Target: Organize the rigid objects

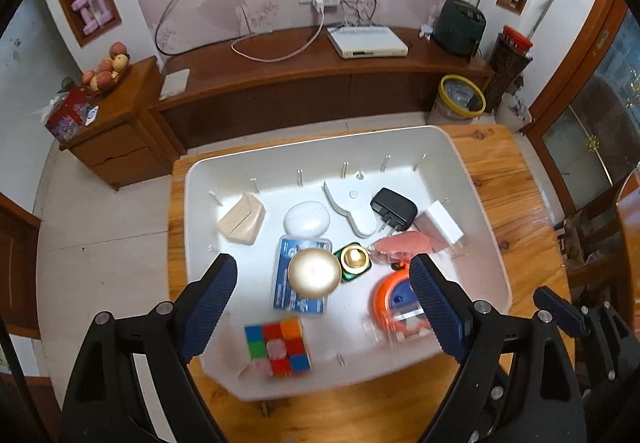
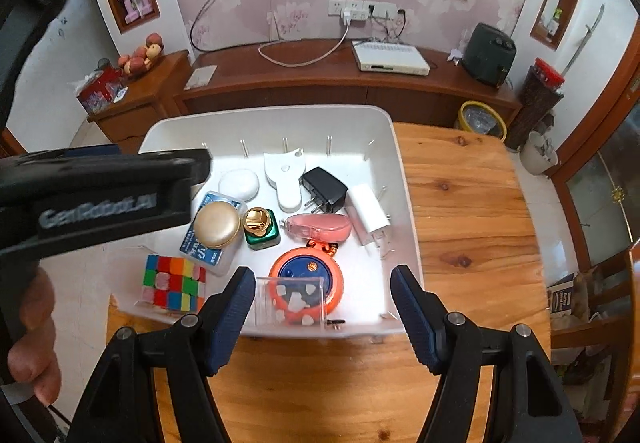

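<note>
A white bin (image 1: 472, 187) (image 2: 404, 179) on the wooden table holds several small rigid objects: a colour cube (image 1: 280, 343) (image 2: 174, 283), a gold round case (image 1: 314, 271) (image 2: 218, 223) on a blue box, a green and gold bottle (image 1: 354, 261) (image 2: 260, 229), an orange disc (image 1: 390, 293) (image 2: 308, 275), a clear box (image 2: 290, 301), a black charger (image 1: 394, 209) (image 2: 324, 189) and a white plug (image 1: 440, 229) (image 2: 370, 213). My left gripper (image 1: 326, 303) hangs open and empty above the bin. My right gripper (image 2: 322, 319) is open and empty at the bin's near edge.
The wooden table (image 2: 472, 211) extends right of the bin. A low TV cabinet (image 1: 320, 75) with a white set-top box (image 1: 366, 41) stands behind. A yellow-rimmed waste bin (image 1: 458, 99) sits on the floor. The left gripper's body (image 2: 96, 195) fills the left of the right wrist view.
</note>
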Demonstrator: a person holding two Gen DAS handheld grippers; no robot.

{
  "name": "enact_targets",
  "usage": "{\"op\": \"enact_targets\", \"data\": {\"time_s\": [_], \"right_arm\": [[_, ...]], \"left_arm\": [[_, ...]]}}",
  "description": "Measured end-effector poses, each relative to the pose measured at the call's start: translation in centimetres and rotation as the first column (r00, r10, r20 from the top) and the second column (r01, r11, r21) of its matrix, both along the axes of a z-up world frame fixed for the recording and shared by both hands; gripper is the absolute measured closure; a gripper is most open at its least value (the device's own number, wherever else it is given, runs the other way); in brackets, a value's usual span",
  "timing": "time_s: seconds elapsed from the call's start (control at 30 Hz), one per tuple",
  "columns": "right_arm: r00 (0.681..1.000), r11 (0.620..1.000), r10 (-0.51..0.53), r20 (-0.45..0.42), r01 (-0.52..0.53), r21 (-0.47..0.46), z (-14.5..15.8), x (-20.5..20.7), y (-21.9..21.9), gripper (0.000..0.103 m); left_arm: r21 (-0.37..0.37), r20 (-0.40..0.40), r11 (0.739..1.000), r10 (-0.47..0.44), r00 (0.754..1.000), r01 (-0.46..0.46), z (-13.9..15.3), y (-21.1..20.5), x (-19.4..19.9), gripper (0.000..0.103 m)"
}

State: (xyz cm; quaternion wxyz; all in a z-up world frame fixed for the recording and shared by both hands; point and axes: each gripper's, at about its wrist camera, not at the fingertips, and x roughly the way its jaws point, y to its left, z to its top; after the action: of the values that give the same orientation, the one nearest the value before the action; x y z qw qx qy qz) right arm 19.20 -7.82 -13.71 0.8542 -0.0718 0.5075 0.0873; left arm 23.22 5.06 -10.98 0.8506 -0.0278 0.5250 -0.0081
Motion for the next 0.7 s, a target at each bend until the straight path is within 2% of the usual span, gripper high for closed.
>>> {"op": "enact_targets", "data": {"time_s": [0.4,0.6,0.7], "right_arm": [[0.993,0.999,-0.028,0.115,0.025,0.031,5.2,-8.2,-4.7,0.031],[0.985,0.999,0.046,0.169,-0.050,0.021,8.8,-12.9,-6.7,0.030],[0.975,0.996,0.071,0.208,-0.081,0.042,10.7,-15.1,-7.6,0.023]], "left_arm": [[0.038,0.103,0.998,0.042,0.994,-0.046,5.6,-1.3,-10.5,0.013],[0.032,0.134,0.996,0.078,0.988,-0.083,8.1,-2.3,-15.5,0.013],[0.030,0.150,0.995,0.092,0.984,-0.097,9.1,-2.9,-17.3,0.013]]}}
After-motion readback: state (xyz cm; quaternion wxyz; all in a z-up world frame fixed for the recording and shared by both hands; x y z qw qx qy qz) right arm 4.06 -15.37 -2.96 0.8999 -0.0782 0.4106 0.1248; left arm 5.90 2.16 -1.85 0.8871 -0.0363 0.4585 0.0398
